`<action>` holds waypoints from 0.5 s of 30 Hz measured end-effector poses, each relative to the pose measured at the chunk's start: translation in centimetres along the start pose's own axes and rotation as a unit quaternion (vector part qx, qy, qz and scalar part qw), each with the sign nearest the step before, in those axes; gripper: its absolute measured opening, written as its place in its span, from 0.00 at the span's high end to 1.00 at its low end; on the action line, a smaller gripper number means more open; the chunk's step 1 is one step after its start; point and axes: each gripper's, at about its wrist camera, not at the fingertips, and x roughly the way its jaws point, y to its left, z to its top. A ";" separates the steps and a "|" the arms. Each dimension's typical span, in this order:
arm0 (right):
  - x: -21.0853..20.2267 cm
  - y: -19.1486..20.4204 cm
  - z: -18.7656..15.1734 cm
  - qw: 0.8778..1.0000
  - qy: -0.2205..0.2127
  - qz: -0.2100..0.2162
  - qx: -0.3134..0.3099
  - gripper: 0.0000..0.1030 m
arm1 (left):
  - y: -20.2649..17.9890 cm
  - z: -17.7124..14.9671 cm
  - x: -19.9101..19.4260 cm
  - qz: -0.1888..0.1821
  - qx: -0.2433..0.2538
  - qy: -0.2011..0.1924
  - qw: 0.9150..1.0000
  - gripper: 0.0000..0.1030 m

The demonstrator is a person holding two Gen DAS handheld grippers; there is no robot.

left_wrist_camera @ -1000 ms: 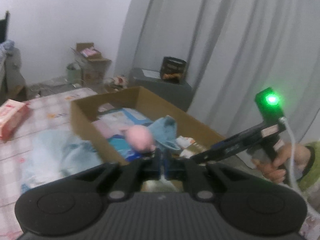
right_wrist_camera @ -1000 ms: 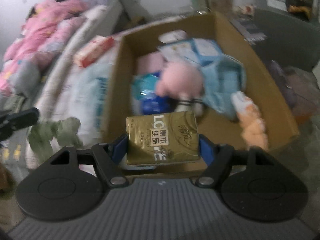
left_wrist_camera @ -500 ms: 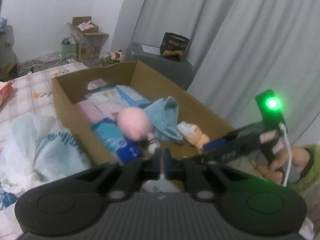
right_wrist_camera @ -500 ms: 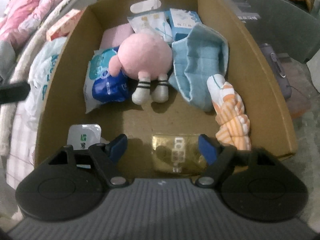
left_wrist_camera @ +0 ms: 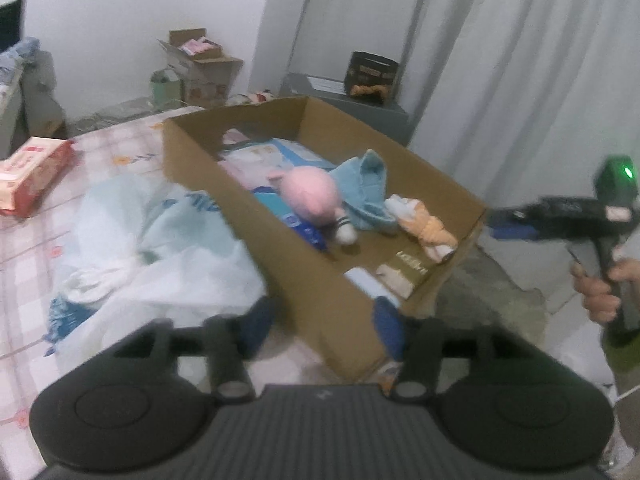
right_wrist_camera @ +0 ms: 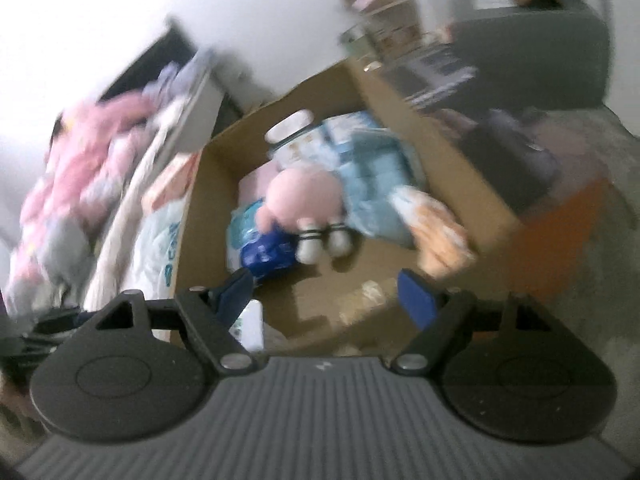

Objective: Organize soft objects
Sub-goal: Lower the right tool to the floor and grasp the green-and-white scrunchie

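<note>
Box open on top, far half packed, near end has some bare floor.

Cardboard box walls stand all round, entry only from above. Pink plush, blue cloth and orange-white toy fill the middle and far part; gold pack lies at the near end, bare cardboard beside it. Left claw spread wide, near wall right in front. Right claw also spread, empty, over the near rim. White plastic bag heaped on bed against the box's left wall.
</note>
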 end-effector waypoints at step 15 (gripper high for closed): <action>11.7 -20.6 -22.0 0.967 0.139 -0.114 0.180 0.28 | -0.8 -2.9 -2.1 0.084 -0.012 0.010 0.996 0.30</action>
